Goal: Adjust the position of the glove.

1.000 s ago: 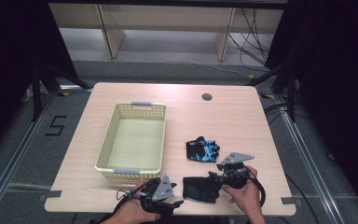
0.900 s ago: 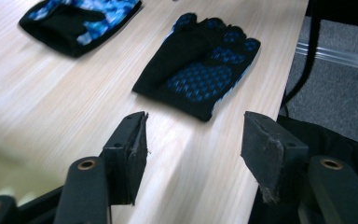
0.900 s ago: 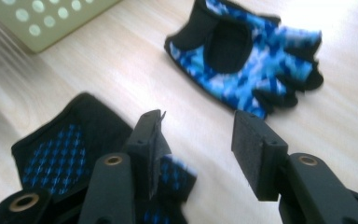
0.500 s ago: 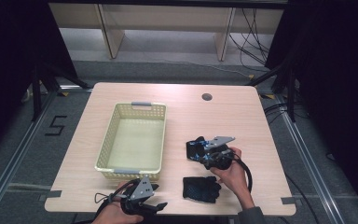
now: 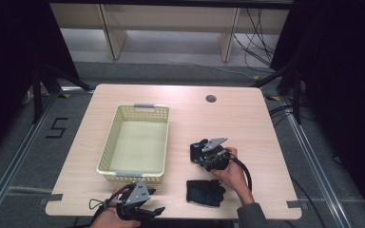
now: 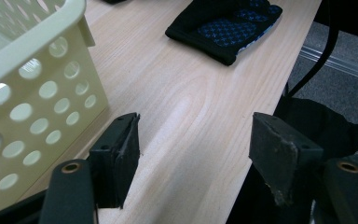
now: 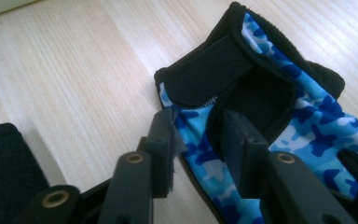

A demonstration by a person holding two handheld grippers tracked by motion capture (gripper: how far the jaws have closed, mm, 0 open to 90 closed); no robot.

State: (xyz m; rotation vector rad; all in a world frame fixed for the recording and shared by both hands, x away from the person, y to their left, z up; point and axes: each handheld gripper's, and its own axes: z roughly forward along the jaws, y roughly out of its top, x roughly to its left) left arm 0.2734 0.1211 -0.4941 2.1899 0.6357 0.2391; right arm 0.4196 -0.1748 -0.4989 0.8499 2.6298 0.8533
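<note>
Right gripper (image 7: 198, 140): my jaws narrowed around the blue camouflage fabric glove's (image 7: 279, 116) edge, contact unclear.
Left gripper (image 6: 193, 154): mine spread wide, at table's near edge beside cream perforated plastic basket (image 6: 37, 93).
Black dotted-palm glove (image 5: 204, 192): lying near front edge.

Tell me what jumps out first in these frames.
The right gripper at the blue camouflage glove, jaws closing on its cuff edge right of the basket. A second, dark glove lies flat near the table's front edge. The left gripper hangs open over the front edge beside the basket's corner.
</note>
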